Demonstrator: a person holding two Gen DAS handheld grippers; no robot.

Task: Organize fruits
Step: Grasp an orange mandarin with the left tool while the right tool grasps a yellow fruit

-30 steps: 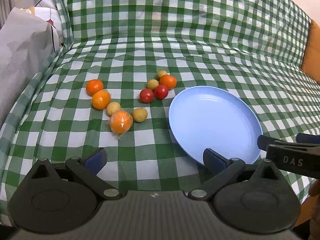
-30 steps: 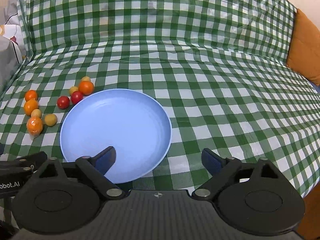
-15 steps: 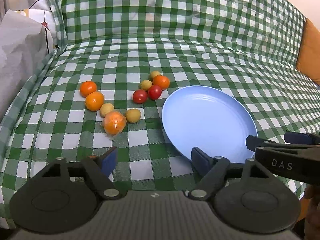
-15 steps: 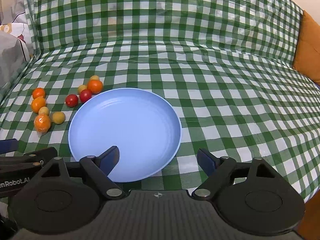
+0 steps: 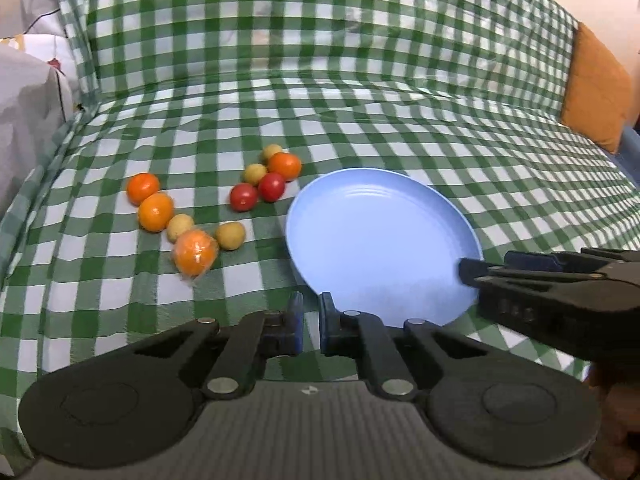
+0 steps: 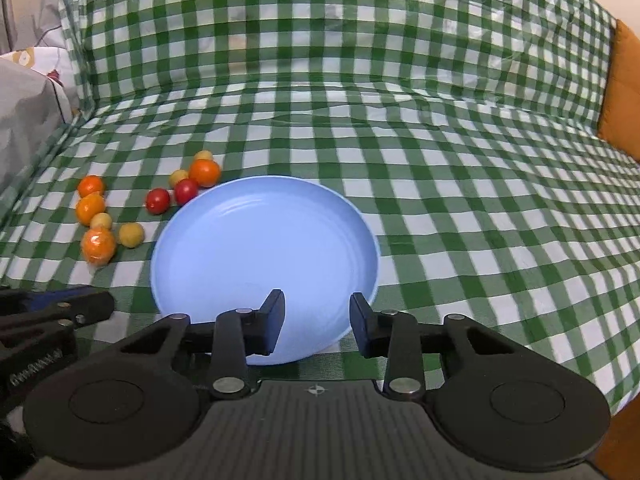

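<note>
Fruit count, 9 loose on the green-checked cloth (image 5: 360, 120), 0 on the blue plate (image 5: 384, 240).

4 orange: one wrapped in clear film (image 5: 195, 255), one just behind-left (image 5: 156, 212), one behind that (image 5: 143, 188), one (image 5: 284, 166) near the plate's far-left rim. 2 red cherry tomatoes (image 5: 243, 197) (image 5: 271, 187) side by side. 3 small yellow fruits visible for sure near the wrapped one and tomatoes (image 5: 230, 235) (image 5: 180, 227) (image 5: 255, 173), plus a 4th (image 5: 272, 152) half hidden behind the rim-side orange, so 10 if counted. All left of the plate, none touching it that I can tell. Left tongs (image 5: 308, 316): nearly closed, narrow gap, holding nothing. Right tongs (image 6: 316, 316): partly open over the plate's near edge, holding nothing. Lettering on tongs bodies blurred, unreadable.
</note>
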